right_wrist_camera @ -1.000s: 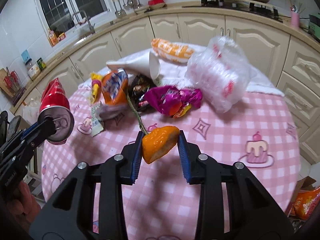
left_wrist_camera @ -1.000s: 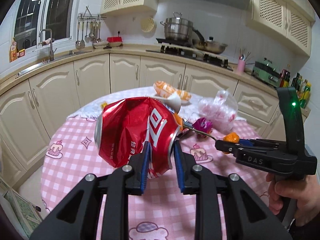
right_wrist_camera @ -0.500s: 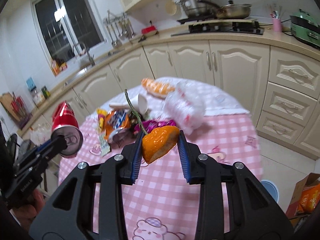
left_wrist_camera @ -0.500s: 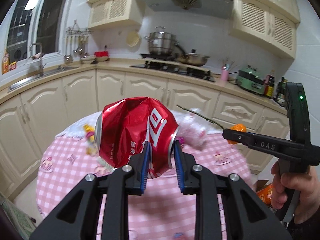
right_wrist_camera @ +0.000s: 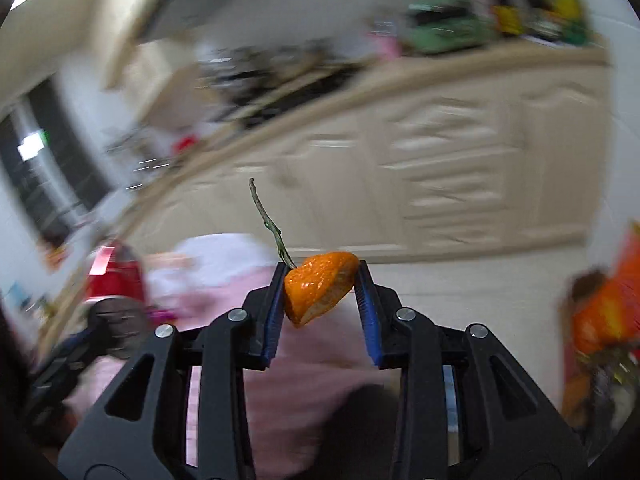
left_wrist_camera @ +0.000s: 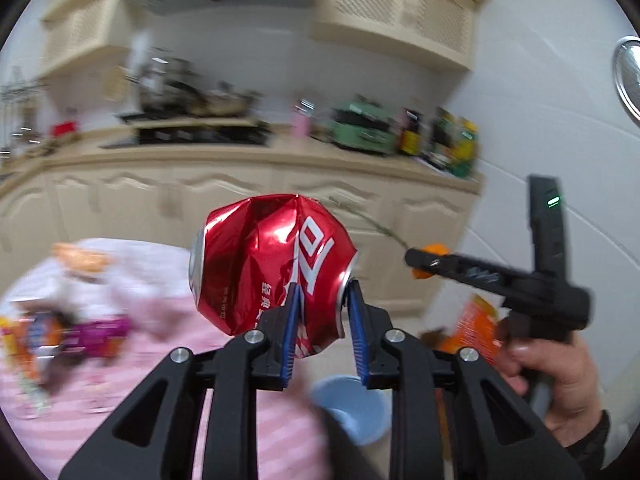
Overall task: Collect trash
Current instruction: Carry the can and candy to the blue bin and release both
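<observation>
A blurred kitchen seen from two handheld grippers, each carrying a piece of trash in the air. In the left wrist view, the left gripper (left_wrist_camera: 322, 300) has its blue ribbed pads clamped on the rim end of a crushed red can (left_wrist_camera: 272, 264), its shiny metal dented into sharp folds, with white lettering on the side. Only this view shows a pale blue round bin (left_wrist_camera: 352, 408) low on the floor, just under the gripper's fingers and partly hidden by them, beside the edge of a table with a pink cloth (left_wrist_camera: 120, 380). It also shows the right gripper (left_wrist_camera: 418, 266) from the side, a black pistol-shaped tool held by a hand (left_wrist_camera: 560, 384), with a small green light on its upright part. The right wrist view gives the close look: the right gripper (right_wrist_camera: 322, 300) is closed on a wedge of orange peel (right_wrist_camera: 318, 286), glossy and pitted, with a thin green stem (right_wrist_camera: 268, 220) rising from it. At that view's left edge the red can appears again, smeared by motion. Cream cabinet doors (right_wrist_camera: 460, 184) with raised panels fill the background.
</observation>
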{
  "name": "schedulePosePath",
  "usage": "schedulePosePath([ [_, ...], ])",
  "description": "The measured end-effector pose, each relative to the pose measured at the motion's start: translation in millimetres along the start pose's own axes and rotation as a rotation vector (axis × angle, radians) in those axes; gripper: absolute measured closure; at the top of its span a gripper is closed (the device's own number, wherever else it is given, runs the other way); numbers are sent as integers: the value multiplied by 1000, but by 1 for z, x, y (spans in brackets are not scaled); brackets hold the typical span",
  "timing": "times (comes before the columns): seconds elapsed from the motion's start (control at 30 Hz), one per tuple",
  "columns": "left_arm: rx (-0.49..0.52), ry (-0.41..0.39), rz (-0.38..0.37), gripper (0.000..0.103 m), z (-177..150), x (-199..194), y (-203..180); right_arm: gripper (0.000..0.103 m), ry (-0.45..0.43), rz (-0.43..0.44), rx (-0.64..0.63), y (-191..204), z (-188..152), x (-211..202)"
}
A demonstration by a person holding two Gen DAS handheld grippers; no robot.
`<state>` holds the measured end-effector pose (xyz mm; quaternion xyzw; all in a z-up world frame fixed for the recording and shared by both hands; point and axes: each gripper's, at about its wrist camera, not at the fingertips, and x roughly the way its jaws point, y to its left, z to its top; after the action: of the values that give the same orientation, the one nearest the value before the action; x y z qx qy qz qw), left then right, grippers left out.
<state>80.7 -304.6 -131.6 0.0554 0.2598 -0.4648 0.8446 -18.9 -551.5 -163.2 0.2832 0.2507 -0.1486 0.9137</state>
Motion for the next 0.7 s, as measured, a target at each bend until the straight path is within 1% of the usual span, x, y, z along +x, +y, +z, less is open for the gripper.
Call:
schedulePosePath([
  [0.03,7,23,-33,80,-2,16,-12,70,18,-61,38,-29,-4,5],
  [0.1,22,84,-97,80,-7,53,-37,70,63,-126,107,-72,-14,16],
  [0.13,22,119,-127,80,-12,71,-48,70,90,-181,130,-94,-22,24],
  [0.2,2,196,-182,80,-28,109,-63,70,149,-239,175,-129,-39,40],
  [0.23,-8,223,-198,80,-34,122,-69,70,178,-254,193,-142,-48,47],
  [0.27,-21,256,-213,80,-43,139,-75,70,230,-278,222,-162,-63,63],
  [0.37,-73,368,-234,80,-77,197,-83,70,335,-305,302,-199,-104,94],
  [0.43,-103,443,-223,80,-99,229,-81,70,392,-313,351,-216,-127,113],
  [0.5,-131,513,-215,80,-119,256,-77,70,432,-313,389,-225,-145,126],
  [0.57,-156,567,-218,80,-135,276,-72,70,470,-314,421,-234,-163,140],
  [0.63,-193,619,-227,80,-149,296,-67,70,490,-309,443,-240,-172,149],
  [0.7,-203,645,-225,80,-157,307,-63,69,508,-301,460,-244,-182,157],
])
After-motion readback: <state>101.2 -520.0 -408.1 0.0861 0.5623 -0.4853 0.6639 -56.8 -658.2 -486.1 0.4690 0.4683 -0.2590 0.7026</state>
